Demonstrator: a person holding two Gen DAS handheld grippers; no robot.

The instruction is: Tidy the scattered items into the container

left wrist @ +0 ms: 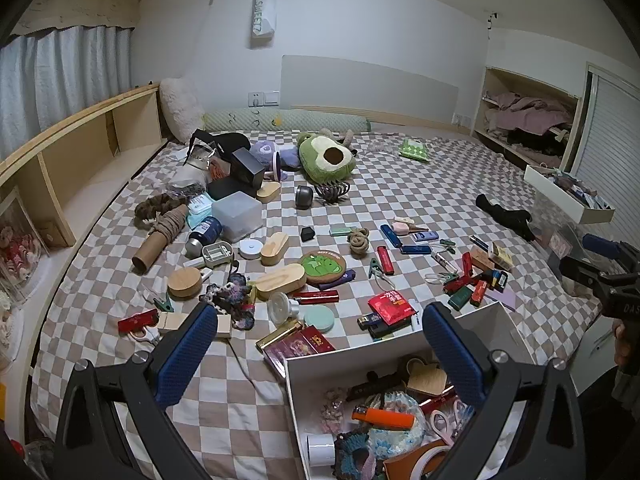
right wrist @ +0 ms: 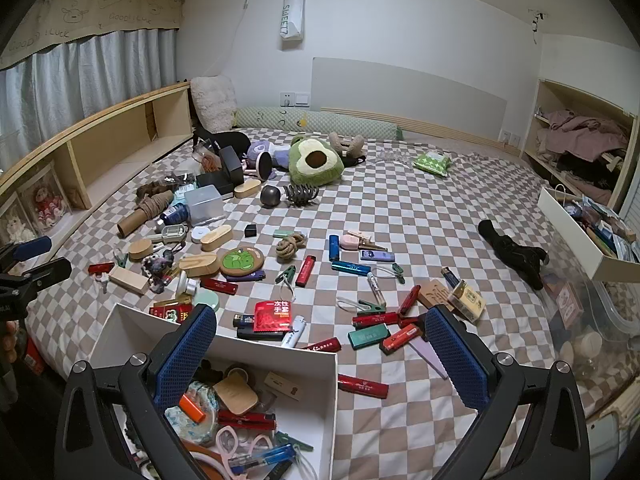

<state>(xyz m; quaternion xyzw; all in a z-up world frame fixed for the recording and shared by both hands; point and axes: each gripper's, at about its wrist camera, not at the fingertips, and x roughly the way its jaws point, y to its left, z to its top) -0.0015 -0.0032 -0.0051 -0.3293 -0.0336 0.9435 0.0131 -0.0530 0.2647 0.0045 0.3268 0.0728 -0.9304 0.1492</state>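
The white box [left wrist: 400,354] sits on the near edge of the bed [left wrist: 400,184], partly filled; in the left wrist view it lies under the right-hand finger of the left gripper [left wrist: 316,344], and an orange lighter [left wrist: 382,418], a roll of white tape [left wrist: 320,450] and pink scissors [left wrist: 442,424] show inside. The right wrist view puts the same box under the left-hand finger of the right gripper [right wrist: 320,344] and shows a red flat case [right wrist: 246,420] and a blue lighter [right wrist: 264,456] that the other view hides.

Both pairs of fingers are spread wide with nothing between them.

Scattered items cover the checked bedspread beyond the box: a red packet [right wrist: 273,315], a green round coaster [right wrist: 242,261], a coil of rope [right wrist: 290,245] and an avocado plush toy [right wrist: 316,161]. Only the right wrist view shows another red case [right wrist: 363,386] lying just right of the box. Only the left wrist view shows the cardboard tube [left wrist: 158,240] end-on. Each view catches the other gripper at its edge.
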